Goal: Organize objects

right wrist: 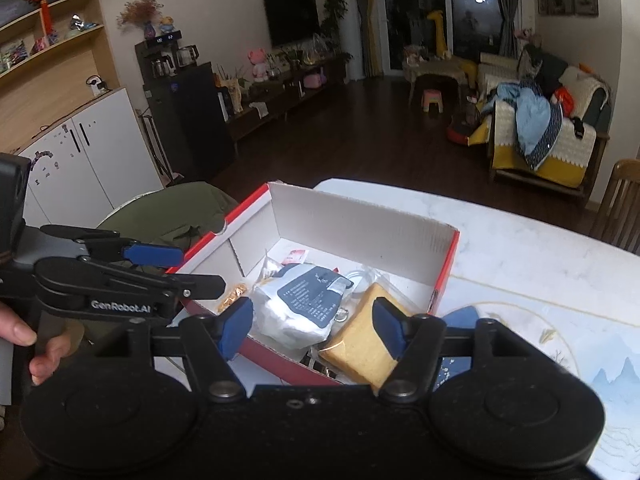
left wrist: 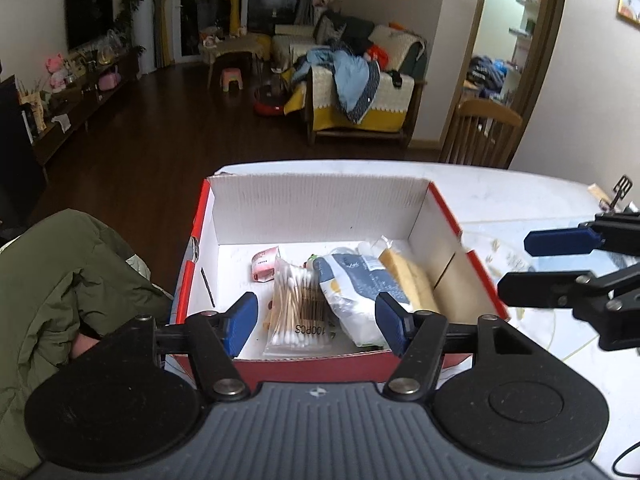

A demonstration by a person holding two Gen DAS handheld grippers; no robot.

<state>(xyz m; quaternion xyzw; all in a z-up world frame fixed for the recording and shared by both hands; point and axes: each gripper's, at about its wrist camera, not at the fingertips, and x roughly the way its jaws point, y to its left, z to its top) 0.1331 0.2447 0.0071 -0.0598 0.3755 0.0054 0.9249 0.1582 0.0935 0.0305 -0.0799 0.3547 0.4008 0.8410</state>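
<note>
A red cardboard box (left wrist: 444, 208) with a white inside stands on the white table (left wrist: 500, 188). In it lie a bag of cotton swabs (left wrist: 294, 308), a white and blue pouch (left wrist: 352, 292), a yellow sponge (left wrist: 404, 272) and a small pink packet (left wrist: 264, 266). My left gripper (left wrist: 318, 324) is open and empty above the box's near edge. My right gripper (right wrist: 314, 330) is open and empty over the box's near right corner, above the pouch (right wrist: 304, 304) and sponge (right wrist: 360, 344). Each gripper shows in the other's view: the right one (left wrist: 516, 264), the left one (right wrist: 188, 268).
A green jacket (left wrist: 52, 300) lies left of the box. A printed placemat (right wrist: 560, 344) covers the table to the right. A wooden chair (left wrist: 480, 132) stands behind the table. A black clip (left wrist: 620, 190) sits at the table's far right.
</note>
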